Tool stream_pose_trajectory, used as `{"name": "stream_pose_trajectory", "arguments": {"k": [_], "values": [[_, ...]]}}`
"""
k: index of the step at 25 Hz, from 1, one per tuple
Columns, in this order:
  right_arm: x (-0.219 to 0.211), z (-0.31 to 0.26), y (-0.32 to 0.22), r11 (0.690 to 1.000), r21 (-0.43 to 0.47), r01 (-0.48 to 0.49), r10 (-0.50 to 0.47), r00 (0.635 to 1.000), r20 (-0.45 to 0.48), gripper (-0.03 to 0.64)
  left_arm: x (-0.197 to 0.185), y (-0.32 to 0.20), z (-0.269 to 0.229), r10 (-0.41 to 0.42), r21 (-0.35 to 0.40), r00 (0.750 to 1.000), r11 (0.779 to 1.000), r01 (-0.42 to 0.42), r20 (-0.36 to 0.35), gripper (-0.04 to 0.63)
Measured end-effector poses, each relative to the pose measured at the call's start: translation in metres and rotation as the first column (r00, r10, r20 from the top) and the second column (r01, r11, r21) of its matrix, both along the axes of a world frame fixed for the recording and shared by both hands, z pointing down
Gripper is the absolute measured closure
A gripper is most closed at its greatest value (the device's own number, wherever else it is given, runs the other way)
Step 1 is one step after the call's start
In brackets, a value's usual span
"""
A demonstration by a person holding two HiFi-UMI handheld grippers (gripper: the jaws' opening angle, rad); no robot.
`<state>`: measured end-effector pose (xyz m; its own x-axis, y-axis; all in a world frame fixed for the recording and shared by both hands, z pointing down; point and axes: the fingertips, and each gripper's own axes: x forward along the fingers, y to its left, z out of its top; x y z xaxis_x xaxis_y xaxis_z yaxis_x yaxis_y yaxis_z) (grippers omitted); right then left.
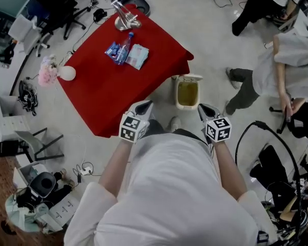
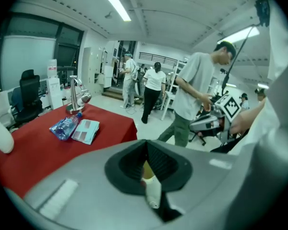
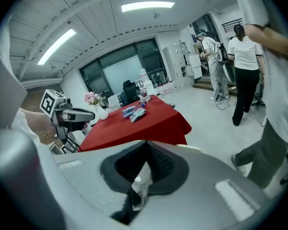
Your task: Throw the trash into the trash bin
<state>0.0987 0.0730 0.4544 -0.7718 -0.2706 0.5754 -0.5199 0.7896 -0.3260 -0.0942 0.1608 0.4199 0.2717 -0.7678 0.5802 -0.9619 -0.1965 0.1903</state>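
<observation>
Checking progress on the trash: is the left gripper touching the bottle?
Apart. The head view shows the left gripper by the near edge of the table, and the bottle lying far across it.

We read no words or numbers anywhere. Print on the bottle (image 1: 122,47) and packet (image 1: 137,56) on the bench (image 1: 100,99) is too small.
</observation>
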Motion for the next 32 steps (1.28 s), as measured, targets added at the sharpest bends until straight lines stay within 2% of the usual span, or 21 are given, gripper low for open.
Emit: {"name": "stream_pose_trajectory", "arguments": {"k": [7,15,17,24,30,32], "values": [[-0.020,-0.007,-0.012,1.000,-0.007,-0.026,0.026,1.000,-0.006,0.617,-0.035,-0.011,0.001,-0.026,-0.014,1.000,1.000,0.026,0.007,0.591],[-0.073,-0.001,-0.020,0.997,-0.021,-0.076,0.076,0.997,-0.013,0.617,-0.125,-0.038,0.022,-0.062,-0.038,0.993,0.997,0.066,0.098,0.589],[-0.086,-0.002,-0.024,0.996,-0.018,-0.086,0.085,0.996,-0.016,0.617,-0.147,-0.050,0.025,-0.068,-0.033,0.992,0.997,0.072,0.110,0.546],[-0.126,-0.001,-0.037,0.994,-0.003,-0.111,0.111,0.993,-0.031,0.617,-0.215,-0.090,0.042,-0.078,-0.072,0.988,0.993,0.089,0.137,0.509],[-0.134,-0.003,-0.044,0.986,-0.005,-0.168,0.167,0.985,-0.044,0.617,-0.257,-0.122,0.062,-0.105,-0.138,0.987,0.983,0.122,0.124,0.482],[-0.133,-0.002,-0.048,0.982,-0.008,-0.189,0.188,0.981,-0.052,0.617,-0.266,-0.133,0.071,-0.096,-0.165,0.987,0.979,0.118,0.132,0.452]]}}
